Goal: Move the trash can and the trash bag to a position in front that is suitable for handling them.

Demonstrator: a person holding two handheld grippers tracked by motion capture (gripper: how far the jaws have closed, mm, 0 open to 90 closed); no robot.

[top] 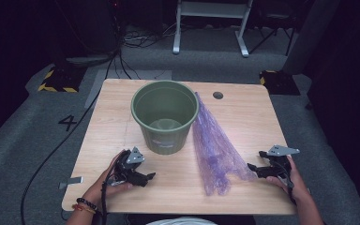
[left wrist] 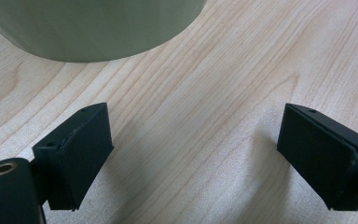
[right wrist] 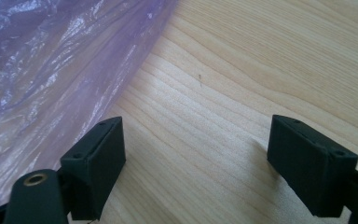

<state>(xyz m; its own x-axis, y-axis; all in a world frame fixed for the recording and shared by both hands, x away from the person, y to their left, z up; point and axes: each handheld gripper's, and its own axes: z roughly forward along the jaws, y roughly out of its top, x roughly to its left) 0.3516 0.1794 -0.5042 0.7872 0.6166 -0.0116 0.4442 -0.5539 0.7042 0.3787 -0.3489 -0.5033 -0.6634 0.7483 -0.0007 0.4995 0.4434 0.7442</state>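
A green plastic bin [top: 165,115] stands upright and empty on the wooden table [top: 243,117]. A crumpled purple plastic bag [top: 214,150] lies flat to its right, stretching from the bin's rim toward the front edge. My left gripper [top: 151,176] rests on the table in front of the bin, open, with bare wood between its jaws; the bin's wall [left wrist: 93,28] fills the top of the left gripper view. My right gripper [top: 254,166] rests open at the front right, just beside the bag's edge [right wrist: 60,79], holding nothing.
A round cable hole [top: 218,95] sits near the table's far edge. Beyond the table are grey carpet, floor cables [top: 65,136], a white table frame [top: 211,23] and yellow-black striped blocks [top: 58,79].
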